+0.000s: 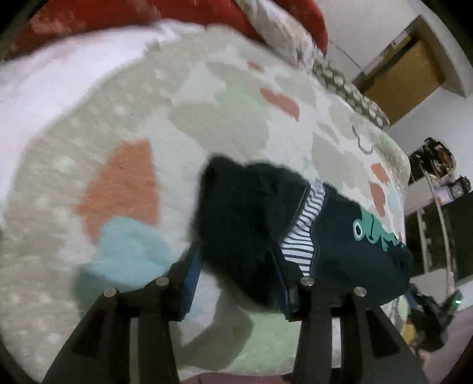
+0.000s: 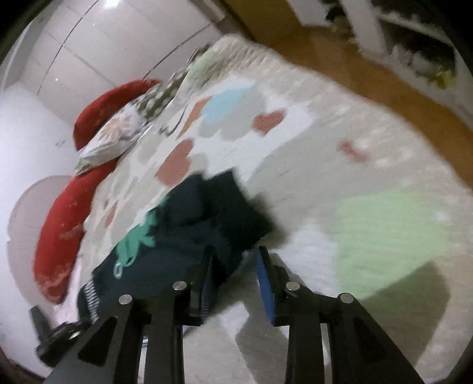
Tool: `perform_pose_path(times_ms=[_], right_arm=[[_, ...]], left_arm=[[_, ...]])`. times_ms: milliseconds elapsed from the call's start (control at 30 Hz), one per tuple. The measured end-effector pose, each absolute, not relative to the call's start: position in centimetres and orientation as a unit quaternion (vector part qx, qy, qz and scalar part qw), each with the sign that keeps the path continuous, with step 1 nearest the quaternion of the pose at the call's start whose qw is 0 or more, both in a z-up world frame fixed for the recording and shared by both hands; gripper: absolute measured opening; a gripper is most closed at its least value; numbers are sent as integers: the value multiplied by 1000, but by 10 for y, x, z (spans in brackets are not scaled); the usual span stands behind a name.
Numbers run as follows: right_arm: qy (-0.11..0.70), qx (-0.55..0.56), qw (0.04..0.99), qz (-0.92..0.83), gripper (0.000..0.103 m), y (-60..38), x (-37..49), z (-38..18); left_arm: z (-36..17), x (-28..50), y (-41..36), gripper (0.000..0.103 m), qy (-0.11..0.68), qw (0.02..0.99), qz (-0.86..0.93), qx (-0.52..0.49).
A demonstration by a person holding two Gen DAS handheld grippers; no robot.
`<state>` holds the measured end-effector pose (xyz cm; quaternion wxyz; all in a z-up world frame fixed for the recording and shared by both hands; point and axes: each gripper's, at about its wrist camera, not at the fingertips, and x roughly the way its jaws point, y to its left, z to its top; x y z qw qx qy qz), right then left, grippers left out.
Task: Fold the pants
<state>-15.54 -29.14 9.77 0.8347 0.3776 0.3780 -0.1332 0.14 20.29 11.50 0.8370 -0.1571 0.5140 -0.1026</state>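
Left wrist view, left to right. A white sheet (image 1: pixel 44 88) covers the far left of the bed, with a red pillow (image 1: pixel 118 17) beyond it. The patterned bedspread (image 1: pixel 221 124), pale with coral hearts and blue, grey and green patches, fills the middle. The left gripper (image 1: pixel 236 280) stands with its jaws wide apart; the dark navy pants (image 1: pixel 254 224) lie bunched between the fingers and spill over the right finger. The pictures do not settle whether the cloth is pinched or merely lying in the gap. The pants show a blue-and-white striped lining (image 1: pixel 304 227) at a turned-back edge and a green printed figure (image 1: pixel 375 230) further right. A wooden door (image 1: pixel 405 76) and dark shelving (image 1: pixel 437 177) stand at the far right.

Right wrist view, left to right. Red pillows (image 2: pixel 59 236) and a floral cushion (image 2: pixel 112 138) lie at the left against a white wall (image 2: pixel 29 133). The pants (image 2: pixel 192 230) rest crumpled on the bedspread (image 2: pixel 325 165), green print facing left. The right gripper (image 2: pixel 233 265) is spread open, blue pads (image 2: pixel 264 283) visible; the left finger touches the edge of the pants, the right finger stands clear over bare bedspread. Wooden floor (image 2: pixel 340 62) runs along the right.
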Motion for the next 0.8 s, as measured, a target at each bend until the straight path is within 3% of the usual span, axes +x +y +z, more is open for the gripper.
perform_pose_path(times_ms=[133,300,433,800], right_arm=[[342,377,859,-57,34,-271,-161,126],[396,423,806,120,34,-217,-122,105],[465,379,795,87,34,-192,-101,86],[497,429,751,66,34,-199,-107,70]], left_arm=[[140,-14,190,52,485,850,-134,-154],[122,-13,154,53,526,812,-195,-163],[104,-17,144,53,551,788,-214,-174],[121,-27,154,53,526,796,-218,-204]])
